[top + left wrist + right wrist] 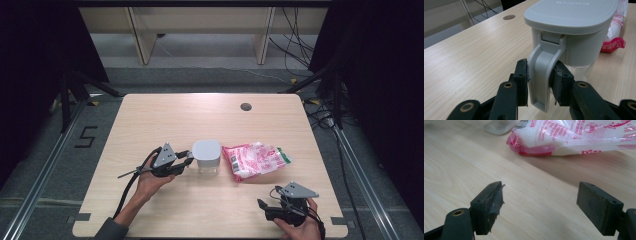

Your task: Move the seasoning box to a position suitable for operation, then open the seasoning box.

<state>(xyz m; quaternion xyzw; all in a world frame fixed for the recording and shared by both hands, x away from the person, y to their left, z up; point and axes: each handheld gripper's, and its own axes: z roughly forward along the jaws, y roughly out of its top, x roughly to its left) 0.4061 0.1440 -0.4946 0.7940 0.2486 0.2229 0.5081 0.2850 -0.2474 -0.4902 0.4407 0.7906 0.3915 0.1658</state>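
Already the grey handle (543, 75) of the lidded grey plastic jug (206, 156), standing mid-frame on the wooden desk (165, 120), is pinched by the left gripper (539, 82); lifting remains. At lower right the right gripper (540, 205) is held spread, with nothing between its jaws, below the red-and-white plastic bag (255, 159).

Grey-lidded jug (207, 156) upright mid-table, lid shut, clear base, grey handle (544, 75) toward table's left.

The left gripper (186, 160) sits left of centre, jaws clamped, its forearm reaching in from the near edge. The right gripper (261, 206) rests near right, jaws wide apart.
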